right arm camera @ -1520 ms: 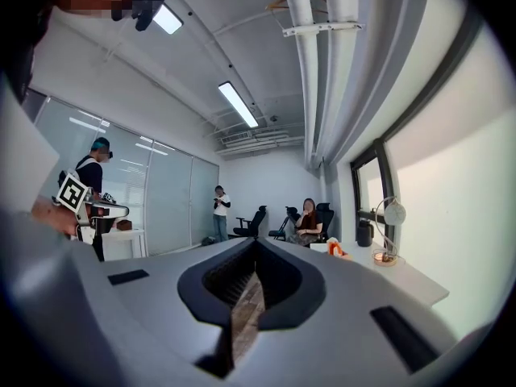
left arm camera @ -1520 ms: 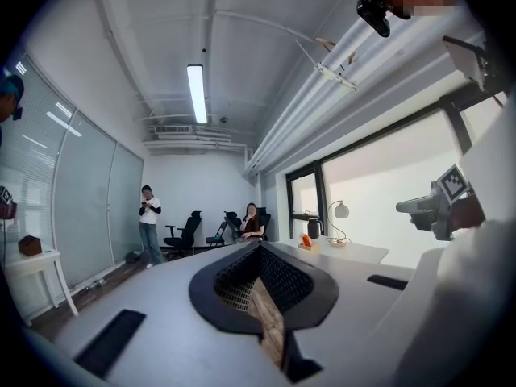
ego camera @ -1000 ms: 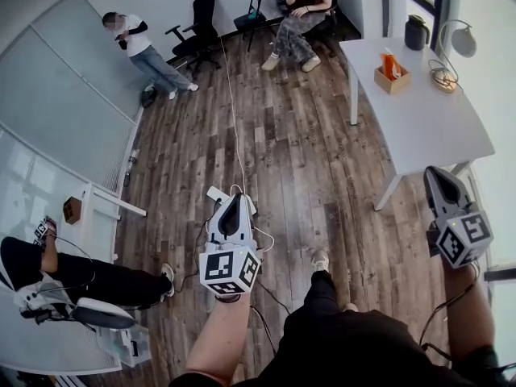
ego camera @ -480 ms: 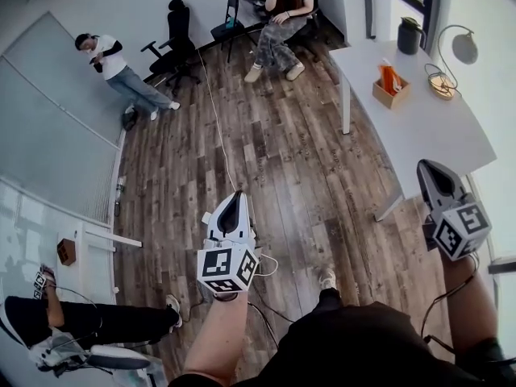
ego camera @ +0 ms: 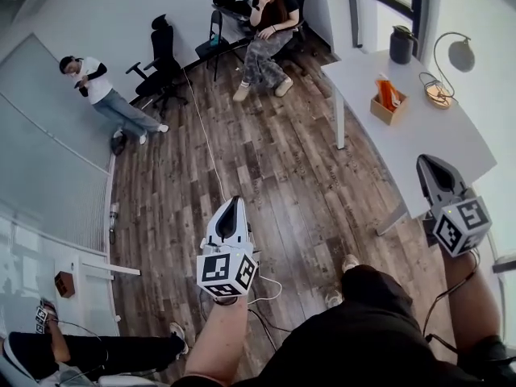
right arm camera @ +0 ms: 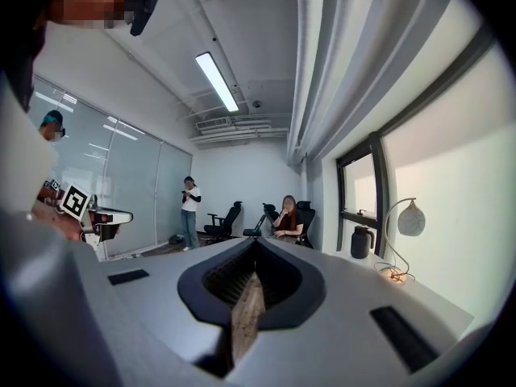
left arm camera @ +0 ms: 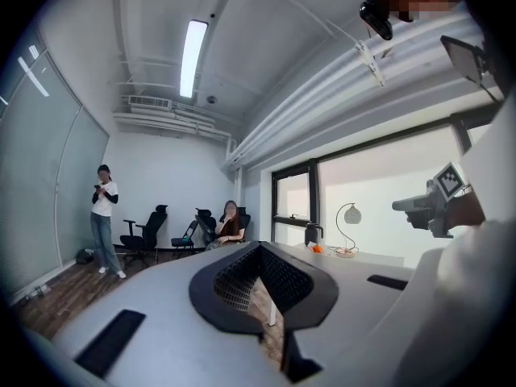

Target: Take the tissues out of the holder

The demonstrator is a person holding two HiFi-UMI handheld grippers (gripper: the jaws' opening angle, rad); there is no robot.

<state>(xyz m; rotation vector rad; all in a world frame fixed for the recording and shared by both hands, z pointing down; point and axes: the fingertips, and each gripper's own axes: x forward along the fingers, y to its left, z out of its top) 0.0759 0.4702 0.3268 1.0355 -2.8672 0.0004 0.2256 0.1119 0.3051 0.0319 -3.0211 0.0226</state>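
Note:
The tissue holder (ego camera: 389, 101) is a small wooden box with orange tissues standing up in it, on the white table (ego camera: 419, 139) at the right. In the left gripper view it is only a small orange speck (left arm camera: 317, 249) far off. My left gripper (ego camera: 231, 205) hangs over the wood floor in the middle, shut and empty, well away from the table. My right gripper (ego camera: 428, 166) is held up over the table's near edge, short of the holder, shut with nothing in it. Both jaw pairs (left arm camera: 259, 251) (right arm camera: 255, 251) point out into the room.
A dark kettle (ego camera: 401, 45) and a globe desk lamp (ego camera: 448, 61) stand behind the holder. One person sits on a chair (ego camera: 266, 31) at the far end; another stands (ego camera: 98, 95) by the glass wall. Office chairs (ego camera: 164, 55) and a white floor cable (ego camera: 208, 147) lie ahead.
The view has swung and moved forward: the table and holder now sit lower and nearer, the floor has slid back. Both grippers keep their places in view and stay shut.

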